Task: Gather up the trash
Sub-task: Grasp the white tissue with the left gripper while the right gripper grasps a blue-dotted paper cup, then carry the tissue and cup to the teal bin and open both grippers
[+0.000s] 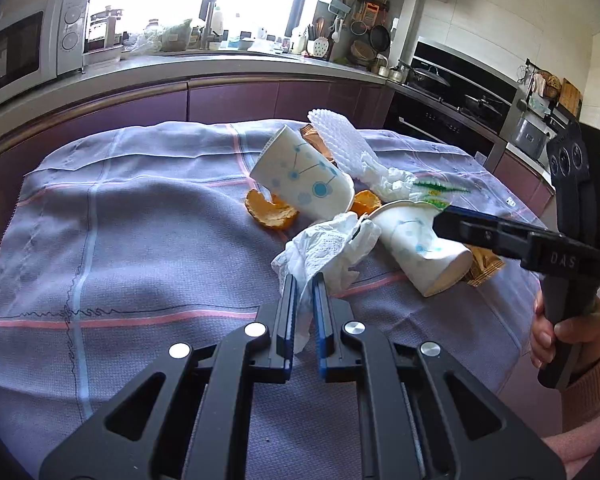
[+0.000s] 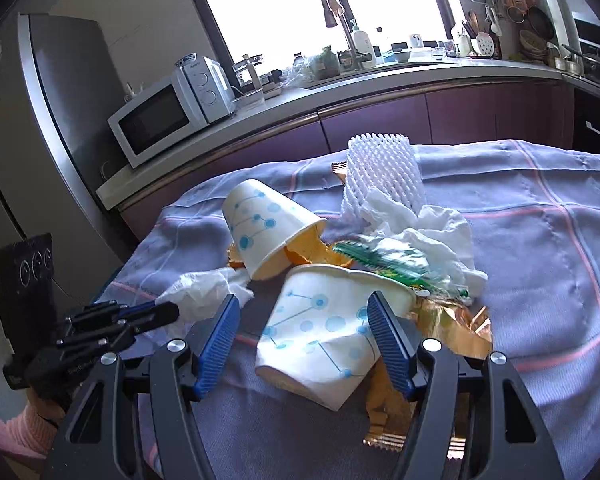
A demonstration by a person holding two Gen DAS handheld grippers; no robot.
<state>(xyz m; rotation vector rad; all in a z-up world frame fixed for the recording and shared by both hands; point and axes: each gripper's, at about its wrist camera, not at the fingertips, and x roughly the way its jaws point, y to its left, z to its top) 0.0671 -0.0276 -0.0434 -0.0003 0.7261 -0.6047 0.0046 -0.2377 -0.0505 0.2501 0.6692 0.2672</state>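
Note:
A heap of trash lies on a grey-blue cloth (image 1: 140, 240). My left gripper (image 1: 304, 280) is shut on a crumpled white tissue (image 1: 332, 248), which also shows in the right wrist view (image 2: 204, 288). My right gripper (image 2: 304, 308) is open, its jaws on either side of a tipped paper cup (image 2: 320, 336) with blue dots; the same cup lies under the right gripper in the left wrist view (image 1: 420, 248). A second paper cup (image 1: 304, 176) lies beyond on orange peel (image 1: 270, 212). White foam netting (image 2: 384, 172), more tissue (image 2: 432, 236), a green wrapper (image 2: 384, 264) and a gold wrapper (image 2: 452, 320) lie around.
A kitchen counter (image 1: 220, 60) with a microwave (image 2: 160, 120), sink tap and bottles runs behind the table. An oven and stove (image 1: 440, 92) stand at the right, a fridge (image 2: 40, 120) at the left. The cloth's left half (image 1: 100, 260) bears no trash.

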